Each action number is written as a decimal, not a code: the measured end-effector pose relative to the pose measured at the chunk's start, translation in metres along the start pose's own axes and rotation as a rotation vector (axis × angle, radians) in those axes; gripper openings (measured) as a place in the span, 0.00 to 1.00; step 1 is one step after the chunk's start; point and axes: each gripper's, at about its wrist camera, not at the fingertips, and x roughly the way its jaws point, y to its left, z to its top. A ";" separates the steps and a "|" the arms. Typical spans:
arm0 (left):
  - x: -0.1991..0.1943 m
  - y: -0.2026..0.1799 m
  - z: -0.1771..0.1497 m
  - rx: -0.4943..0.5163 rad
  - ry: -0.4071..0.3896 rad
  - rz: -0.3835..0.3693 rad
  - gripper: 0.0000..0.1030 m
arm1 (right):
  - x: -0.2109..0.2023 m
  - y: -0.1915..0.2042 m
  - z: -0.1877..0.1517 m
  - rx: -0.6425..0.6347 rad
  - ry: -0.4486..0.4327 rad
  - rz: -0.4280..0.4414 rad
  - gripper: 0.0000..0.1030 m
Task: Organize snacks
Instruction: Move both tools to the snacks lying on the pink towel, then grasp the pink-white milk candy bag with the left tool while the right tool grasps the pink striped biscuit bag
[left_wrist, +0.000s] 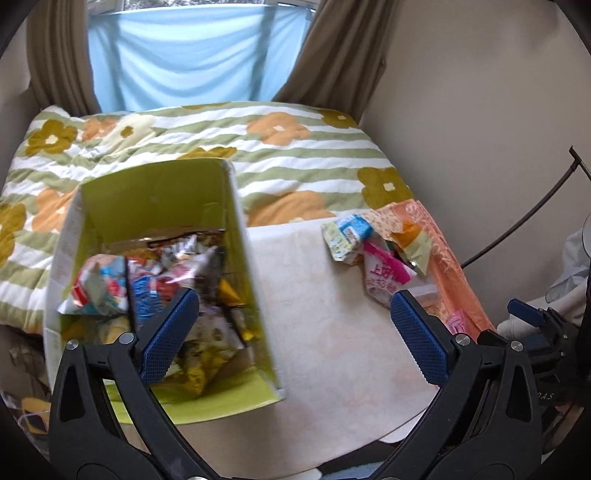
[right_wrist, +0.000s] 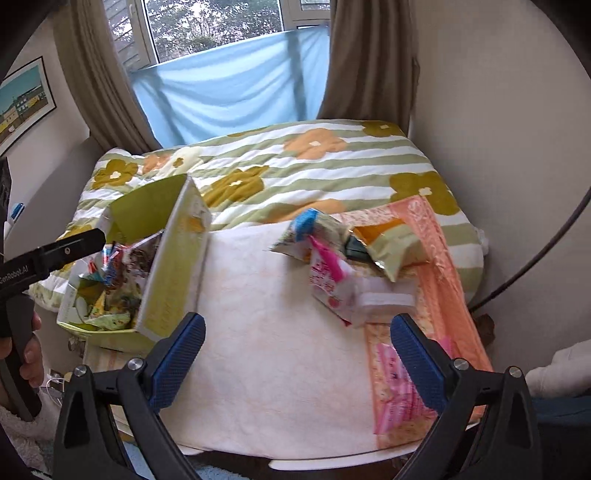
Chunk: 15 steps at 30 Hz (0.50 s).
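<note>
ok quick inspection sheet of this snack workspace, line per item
surface: pale cloth-covered table, bare in the middle.
job's things: green box open, holding many snack packets; loose snack packets piled at the far right on an orange mat; a pink packet nearer.
clutter: nothing seen on the table beyond these.
grippers: left gripper open, empty, by the box; right gripper open, empty, over the table.
cables: dark cable along the right wall.
surroundings: floral quilt, brown curtains, window, blue sheet.
</note>
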 end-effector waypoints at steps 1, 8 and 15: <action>0.010 -0.015 0.000 0.006 0.017 -0.011 1.00 | 0.001 -0.013 -0.003 0.008 0.013 0.001 0.97; 0.077 -0.098 -0.006 0.042 0.120 -0.053 1.00 | 0.017 -0.076 -0.021 0.056 0.085 -0.021 0.97; 0.139 -0.128 -0.022 0.087 0.214 -0.041 1.00 | 0.049 -0.108 -0.046 0.090 0.156 0.010 0.97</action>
